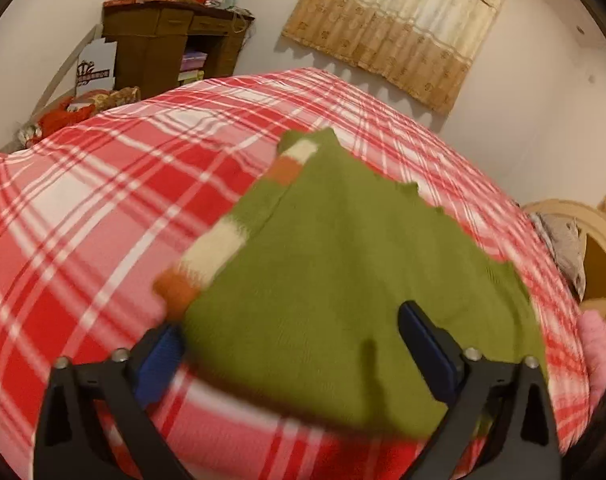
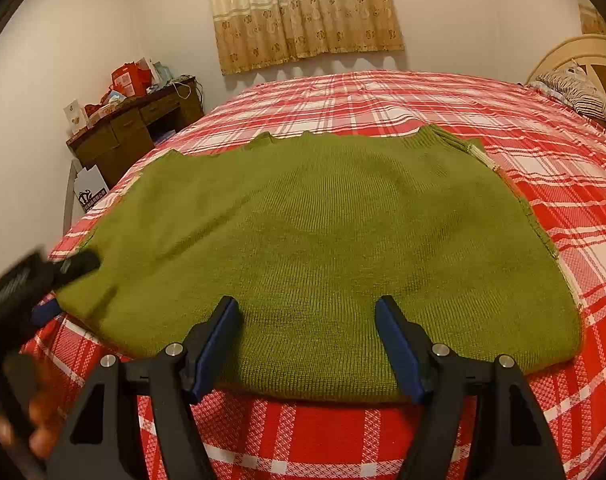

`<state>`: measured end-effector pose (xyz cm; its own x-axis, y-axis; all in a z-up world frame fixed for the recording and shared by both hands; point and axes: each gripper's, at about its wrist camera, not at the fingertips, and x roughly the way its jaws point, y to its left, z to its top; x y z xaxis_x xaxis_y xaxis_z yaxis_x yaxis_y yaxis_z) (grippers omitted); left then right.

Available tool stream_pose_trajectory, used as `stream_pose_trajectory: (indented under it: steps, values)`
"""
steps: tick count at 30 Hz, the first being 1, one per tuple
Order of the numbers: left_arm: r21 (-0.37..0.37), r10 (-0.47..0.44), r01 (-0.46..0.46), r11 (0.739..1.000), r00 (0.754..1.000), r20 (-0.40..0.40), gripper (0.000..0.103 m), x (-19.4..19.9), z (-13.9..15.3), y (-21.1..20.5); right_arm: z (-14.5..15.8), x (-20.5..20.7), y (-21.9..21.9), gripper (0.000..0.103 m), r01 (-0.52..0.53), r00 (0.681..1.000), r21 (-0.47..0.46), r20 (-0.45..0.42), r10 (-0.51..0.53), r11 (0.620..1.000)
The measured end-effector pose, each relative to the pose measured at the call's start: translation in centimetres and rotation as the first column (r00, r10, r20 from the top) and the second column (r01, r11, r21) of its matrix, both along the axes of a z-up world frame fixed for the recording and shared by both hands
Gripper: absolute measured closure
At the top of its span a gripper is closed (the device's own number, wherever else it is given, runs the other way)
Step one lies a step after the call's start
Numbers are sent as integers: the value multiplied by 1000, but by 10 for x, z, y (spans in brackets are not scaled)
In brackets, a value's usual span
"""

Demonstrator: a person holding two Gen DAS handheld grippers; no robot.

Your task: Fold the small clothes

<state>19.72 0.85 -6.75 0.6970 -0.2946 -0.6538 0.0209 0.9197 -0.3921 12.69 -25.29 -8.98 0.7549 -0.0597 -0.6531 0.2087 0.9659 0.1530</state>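
A small olive-green knitted sweater (image 2: 323,240) lies flat on the red and white plaid bed (image 2: 543,160). In the left wrist view the sweater (image 1: 343,260) shows a sleeve with cream and orange bands (image 1: 207,260) folded along its left side. My left gripper (image 1: 291,344) is open over the sweater's near left edge, one blue pad off the cloth and one above it. It also shows blurred at the left of the right wrist view (image 2: 63,276). My right gripper (image 2: 307,344) is open, its jaws wide apart over the sweater's near hem, holding nothing.
A brown desk (image 2: 135,132) piled with red boxes stands by the wall beyond the bed's left side. A curtain (image 2: 303,8) hangs on the far wall. A pillow (image 2: 579,88) and a round headboard (image 2: 583,52) are at the right end of the bed.
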Motion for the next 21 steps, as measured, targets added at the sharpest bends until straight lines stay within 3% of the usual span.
stream_pose_trajectory:
  steps: [1, 2, 4, 5, 6, 7, 9, 12, 16, 18, 20, 21]
  values:
    - [-24, -9, 9, 1000, 1000, -1, 35, 8, 2, -1, 0, 0, 0, 32, 0, 1000, 2, 1, 0, 1000]
    - [-34, -23, 23, 999, 1000, -4, 49, 11, 2, -1, 0, 0, -1, 32, -1, 1000, 3, 4, 1, 1000]
    - [-13, -29, 29, 999, 1000, 2, 56, 13, 3, -1, 1, -1, -1, 32, -3, 1000, 5, 8, 3, 1000]
    - [-1, -34, 34, 999, 999, 5, 57, 13, 2, -1, 2, 0, -1, 37, -7, 1000, 7, 5, 7, 1000]
    - [7, -42, 42, 999, 999, 9, 57, 11, 1, -1, 3, 0, 0, 62, -8, 1000, 5, 2, 8, 1000]
    - [18, -46, 46, 999, 999, 13, 57, 9, 0, -1, 6, 1, 2, 78, -6, 1000, -5, -5, 6, 1000]
    - [40, -37, 37, 998, 999, 7, 54, 6, -5, 2, 11, 3, 6, 80, -30, 1000, 6, 3, 30, 1000]
    - [-12, -32, 32, 999, 999, 3, 53, 7, -5, 9, 18, 12, 20, 82, -80, 997, 28, 23, 79, 996]
    - [16, -41, 41, 999, 999, 5, 53, 10, -3, 2, 21, 36, 48, 82, -161, 987, 27, 12, 161, 987]
    - [45, -58, 57, 997, 998, 3, 56, 14, 0, -1, 6, 49, 55, 82, -191, 980, 48, -44, 194, 980]
    - [63, -66, 65, 996, 998, 6, 74, 17, 4, -3, -1, 53, 56, 82, -191, 980, 55, -53, 194, 980]
    - [62, -73, 72, 995, 997, 12, 76, 18, 5, -4, 0, 52, 52, 82, -190, 980, 72, -46, 194, 979]
